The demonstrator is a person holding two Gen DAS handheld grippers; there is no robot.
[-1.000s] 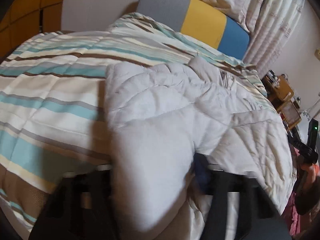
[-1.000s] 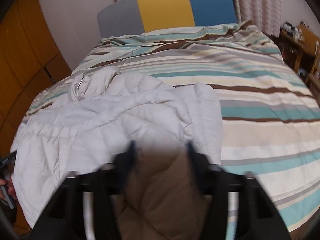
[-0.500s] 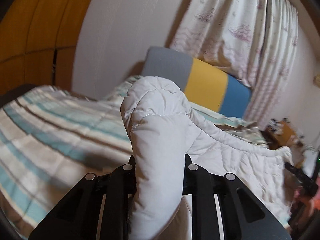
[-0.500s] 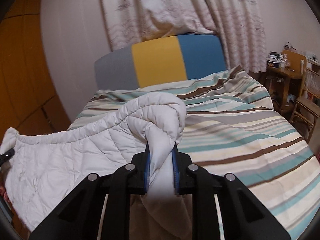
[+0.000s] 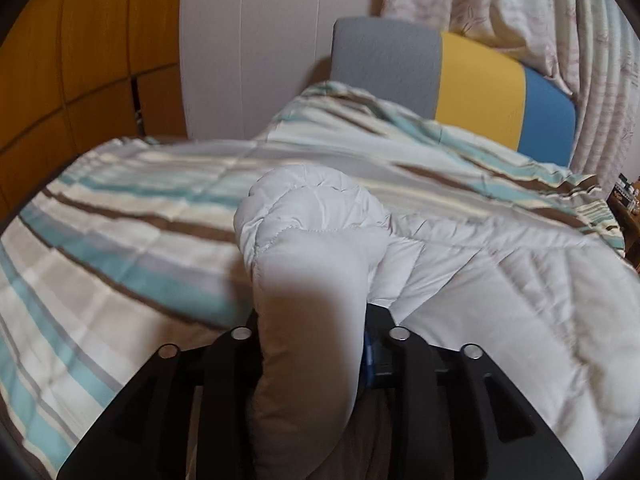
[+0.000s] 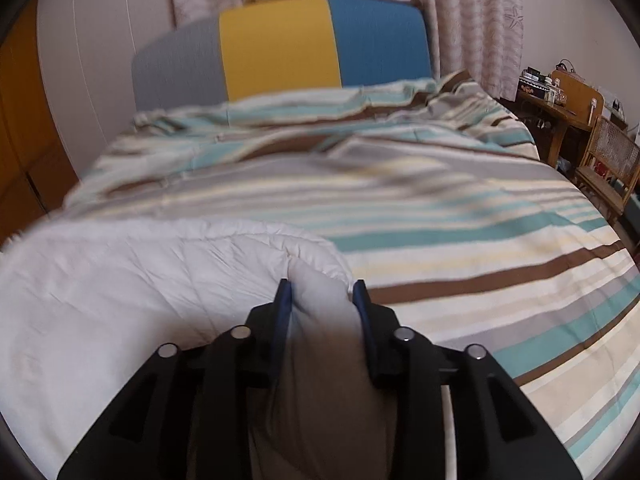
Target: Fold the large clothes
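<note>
A white quilted puffer jacket lies on the striped bed cover. My left gripper is shut on a thick fold of the jacket, which bulges up over the fingers and hides the tips. In the right wrist view the jacket spreads to the left. My right gripper is shut on another fold of it, with the blue pads pressing each side. Both held folds hang low over the bed.
The bed has a grey, yellow and blue headboard under patterned curtains. A wooden desk and a wicker chair stand to the right of the bed. Orange wooden cupboards are on the left.
Both grippers lifted the jacket's edge up off the bed, then came back down and forward. The jacket now lies lower and flatter. Both stayed shut on the fabric.
</note>
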